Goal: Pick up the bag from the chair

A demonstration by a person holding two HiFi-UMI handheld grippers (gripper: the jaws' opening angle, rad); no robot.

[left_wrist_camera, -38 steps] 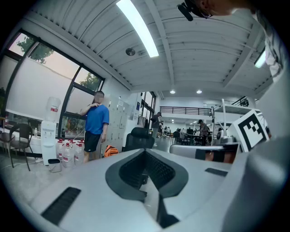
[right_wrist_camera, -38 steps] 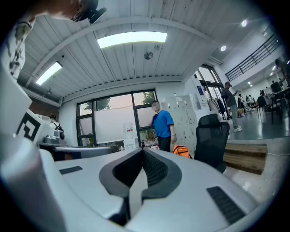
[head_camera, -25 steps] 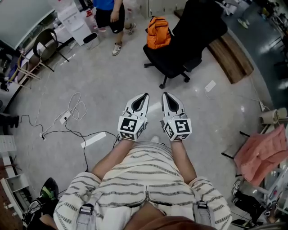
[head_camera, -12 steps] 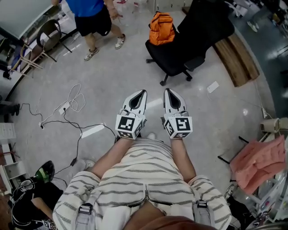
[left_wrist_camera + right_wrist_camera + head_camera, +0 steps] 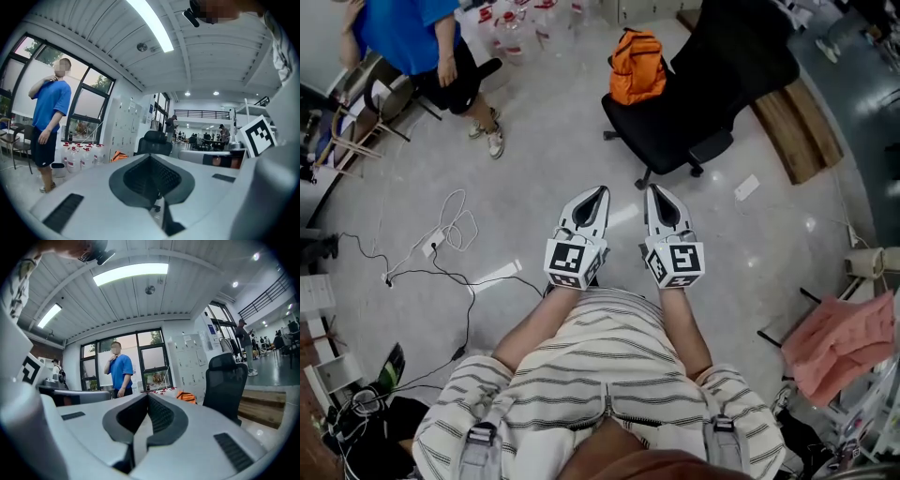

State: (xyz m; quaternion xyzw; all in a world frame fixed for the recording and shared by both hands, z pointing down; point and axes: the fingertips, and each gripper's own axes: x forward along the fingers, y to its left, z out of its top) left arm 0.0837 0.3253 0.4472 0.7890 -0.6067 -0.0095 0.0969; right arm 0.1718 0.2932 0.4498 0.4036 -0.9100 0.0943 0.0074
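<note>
Head view: two grippers, one bag, one chair and one bystander. The left gripper (image 5: pixel 602 190) and right gripper (image 5: pixel 653 188) are held side by side above the floor, tips toward the black chair (image 5: pixel 712 84).

Left gripper view: the left gripper (image 5: pixel 151 154) has its jaws pressed together at the tips, with nothing between them. Right gripper view: the right gripper (image 5: pixel 147 395) is in the same condition, closed and empty.

The orange bag (image 5: pixel 637 67) sits at the edge of the chair's seat, on the left in the head view, well apart from both grippers. In the gripper views the bag (image 5: pixel 118 155) (image 5: pixel 186 397) is a small orange patch, partly cut off by the gripper bodies, and its straps cannot be made out. The bystander (image 5: pixel 412 42) in a blue shirt is cut off by the top edge.

Open floor lies between the grippers and the chair. Cables (image 5: pixel 441 244) lie to the left. A wooden platform (image 5: pixel 792 117) lies just beside the chair on the right.
</note>
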